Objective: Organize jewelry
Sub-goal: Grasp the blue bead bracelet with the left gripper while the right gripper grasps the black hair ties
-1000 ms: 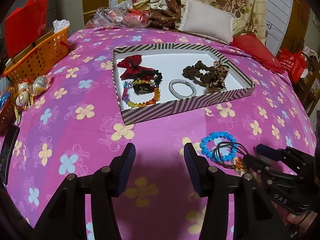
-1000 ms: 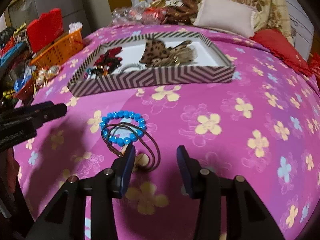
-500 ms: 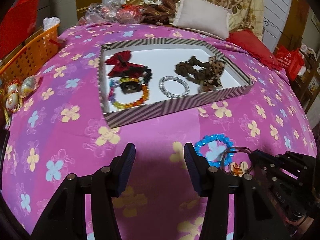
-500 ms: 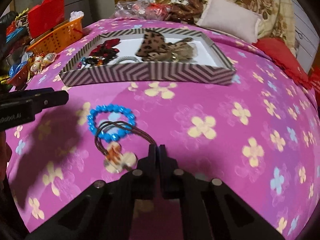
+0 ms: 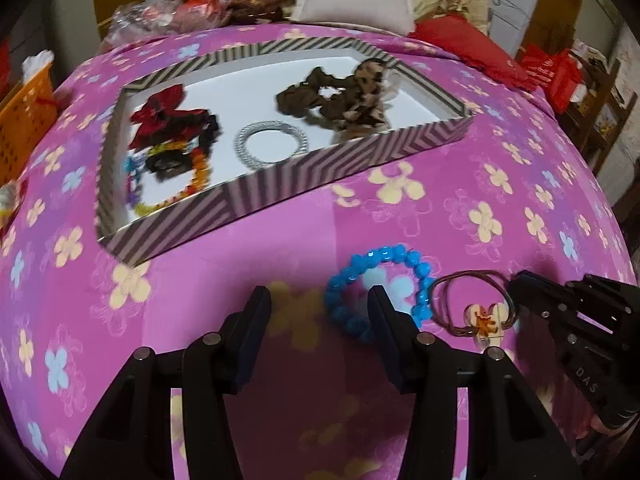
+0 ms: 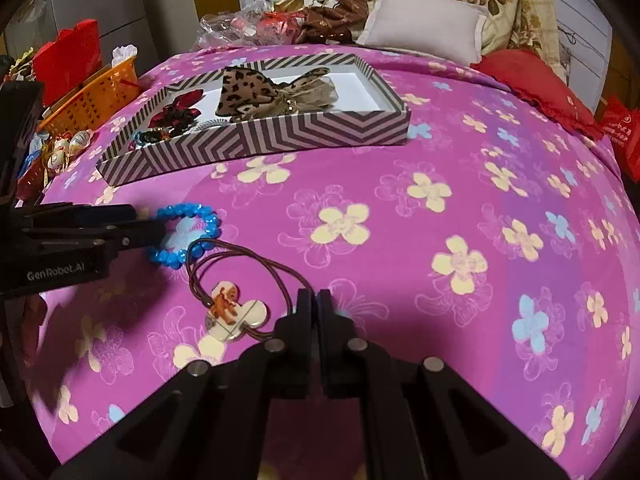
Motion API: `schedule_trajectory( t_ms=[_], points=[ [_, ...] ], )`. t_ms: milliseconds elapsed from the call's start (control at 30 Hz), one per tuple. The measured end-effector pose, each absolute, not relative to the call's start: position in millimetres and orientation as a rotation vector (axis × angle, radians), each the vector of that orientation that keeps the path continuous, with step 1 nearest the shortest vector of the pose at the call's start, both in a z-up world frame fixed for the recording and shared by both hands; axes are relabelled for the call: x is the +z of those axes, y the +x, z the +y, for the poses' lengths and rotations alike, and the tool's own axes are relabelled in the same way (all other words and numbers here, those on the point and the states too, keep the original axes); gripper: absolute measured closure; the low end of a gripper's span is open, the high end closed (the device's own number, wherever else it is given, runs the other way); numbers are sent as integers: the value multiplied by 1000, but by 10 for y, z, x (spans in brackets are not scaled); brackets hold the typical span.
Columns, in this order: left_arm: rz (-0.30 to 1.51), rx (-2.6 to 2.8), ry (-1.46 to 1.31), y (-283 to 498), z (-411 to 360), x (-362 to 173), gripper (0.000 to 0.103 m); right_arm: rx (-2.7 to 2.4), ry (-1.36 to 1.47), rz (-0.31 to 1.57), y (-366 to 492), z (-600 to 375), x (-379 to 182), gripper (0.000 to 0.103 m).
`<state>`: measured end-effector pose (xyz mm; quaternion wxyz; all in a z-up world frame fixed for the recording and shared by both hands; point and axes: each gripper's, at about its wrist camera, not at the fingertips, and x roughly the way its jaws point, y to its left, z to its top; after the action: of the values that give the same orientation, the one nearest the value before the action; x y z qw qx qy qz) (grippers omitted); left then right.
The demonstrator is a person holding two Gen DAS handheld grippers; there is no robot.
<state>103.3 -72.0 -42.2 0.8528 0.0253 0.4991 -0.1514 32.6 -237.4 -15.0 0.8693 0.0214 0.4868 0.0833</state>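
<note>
My right gripper (image 6: 314, 298) is shut on the brown cord necklace (image 6: 236, 258) with a cream pendant (image 6: 234, 312), lifted just off the pink bedspread; it also shows in the left wrist view (image 5: 476, 304). A blue bead bracelet (image 5: 380, 284) lies on the bedspread, also seen in the right wrist view (image 6: 186, 234). My left gripper (image 5: 318, 306) is open, its right finger over the bracelet's ring. The striped tray (image 5: 280, 188) holds a red bow (image 5: 160, 114), a coloured bead bracelet (image 5: 176, 196), a silver bangle (image 5: 272, 142) and a leopard bow (image 5: 352, 92).
An orange basket (image 6: 96, 96) and small trinkets (image 6: 64, 150) sit at the bed's left edge. A white pillow (image 6: 424, 24), red cushion (image 6: 532, 84) and piled clothes (image 6: 320, 12) are behind the tray. Red bags (image 5: 556, 76) stand to the right.
My right gripper closed on the necklace cord and pulled it off the blue bracelet toward me. My left gripper moved right and forward, over the blue bracelet.
</note>
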Motion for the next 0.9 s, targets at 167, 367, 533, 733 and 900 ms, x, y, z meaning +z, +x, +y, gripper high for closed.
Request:
schedule_trajectory(
  t_ms=[167, 367, 533, 733, 900],
  points=[
    [1054, -354, 19, 1066, -677, -418, 98, 181, 36, 993, 325, -2317, -154, 89],
    [1030, -350, -41, 1005, -520, -329, 99, 187, 88, 955, 273, -2336, -77, 101],
    [975, -344, -48, 943, -452, -130, 99, 198, 93, 906, 233, -2317, 132, 101],
    [923, -346, -51, 885, -408, 106, 99, 221, 110, 832, 187, -2286, 444, 103],
    [897, -344, -48, 850, -380, 224, 99, 239, 117, 846, 242, -2283, 505, 103]
  ],
)
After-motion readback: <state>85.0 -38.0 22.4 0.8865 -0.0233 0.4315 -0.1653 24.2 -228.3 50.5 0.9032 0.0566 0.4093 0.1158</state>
